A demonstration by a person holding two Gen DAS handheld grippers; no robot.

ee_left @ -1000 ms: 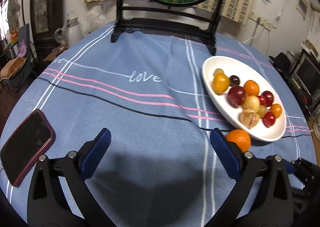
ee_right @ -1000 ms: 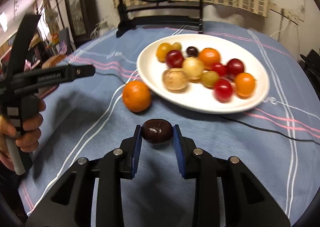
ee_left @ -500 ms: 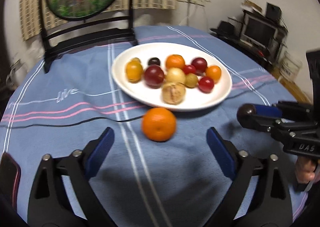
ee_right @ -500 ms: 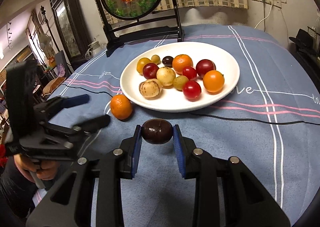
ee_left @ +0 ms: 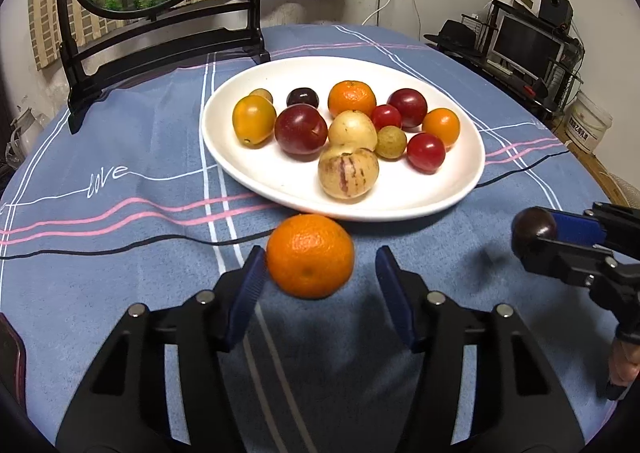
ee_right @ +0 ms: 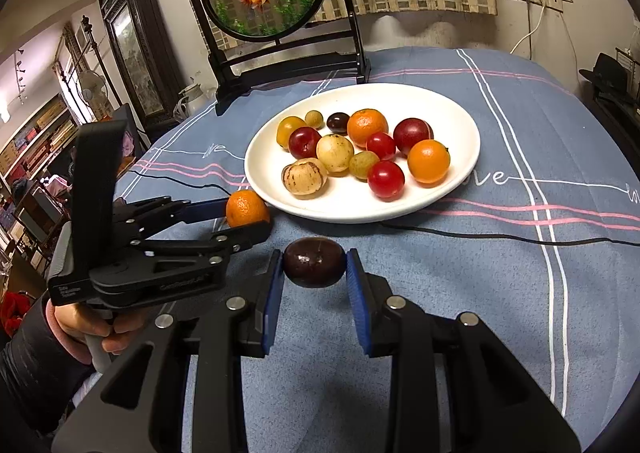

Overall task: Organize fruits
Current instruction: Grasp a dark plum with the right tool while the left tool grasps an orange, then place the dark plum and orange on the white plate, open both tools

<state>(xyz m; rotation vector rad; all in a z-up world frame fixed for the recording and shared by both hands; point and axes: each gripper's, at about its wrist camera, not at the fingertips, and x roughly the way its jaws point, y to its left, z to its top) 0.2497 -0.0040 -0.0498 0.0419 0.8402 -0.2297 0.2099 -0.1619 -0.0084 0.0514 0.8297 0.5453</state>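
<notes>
Dark phone [ee_left: 10, 349] cut off at left edge.

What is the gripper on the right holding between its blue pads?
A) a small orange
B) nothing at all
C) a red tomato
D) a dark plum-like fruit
D: the right gripper is shut on a dark plum-like fruit; the loose orange lies on the cloth by the plate.

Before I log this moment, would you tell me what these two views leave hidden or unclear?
- Left gripper on the orange: its jaws have just been closing; the left pad touches, the right shows a gap.
- Dark object: left wrist view, cut off by the left edge.
- Underside of the dark fruit in the right gripper: hidden by the fruit itself.
</notes>
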